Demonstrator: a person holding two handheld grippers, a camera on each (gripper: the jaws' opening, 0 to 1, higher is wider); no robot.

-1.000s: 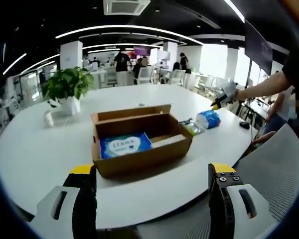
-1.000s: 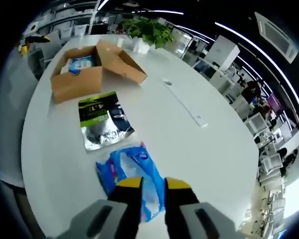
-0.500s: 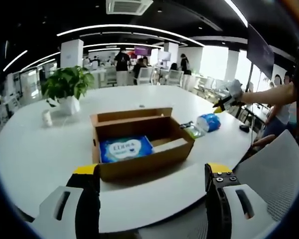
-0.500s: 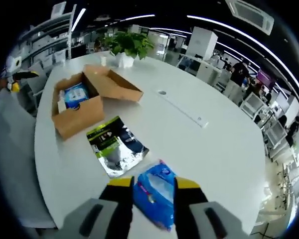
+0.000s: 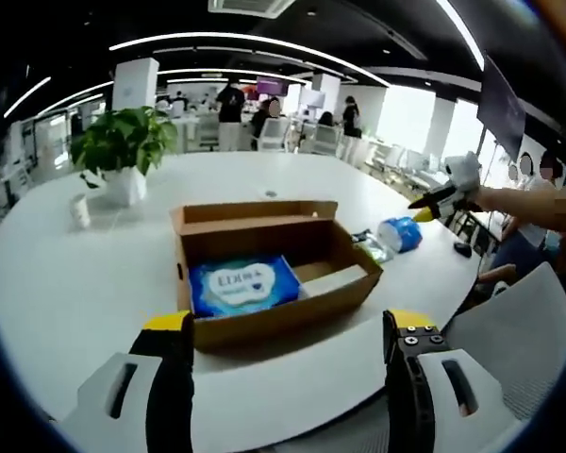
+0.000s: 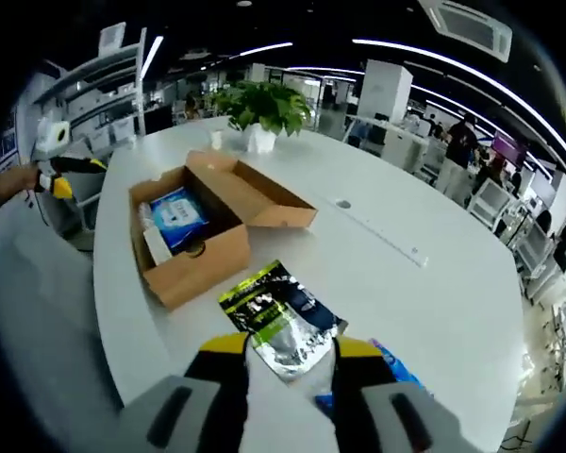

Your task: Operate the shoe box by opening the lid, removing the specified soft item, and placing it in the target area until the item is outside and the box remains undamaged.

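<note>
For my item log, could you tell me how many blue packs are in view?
2: one blue pack inside the open shoe box, another on the table behind the right gripper; more may be hidden.

open-plan office, desks (image 5: 193, 127), chairs (image 5: 316, 142), ceiling strip lights (image 5: 255, 45)

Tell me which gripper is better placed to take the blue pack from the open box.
Probably left: the left gripper faces the box and blue pack, jaws open.

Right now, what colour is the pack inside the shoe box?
Blue with a white label: the pack, clearest in the left gripper view.
</note>
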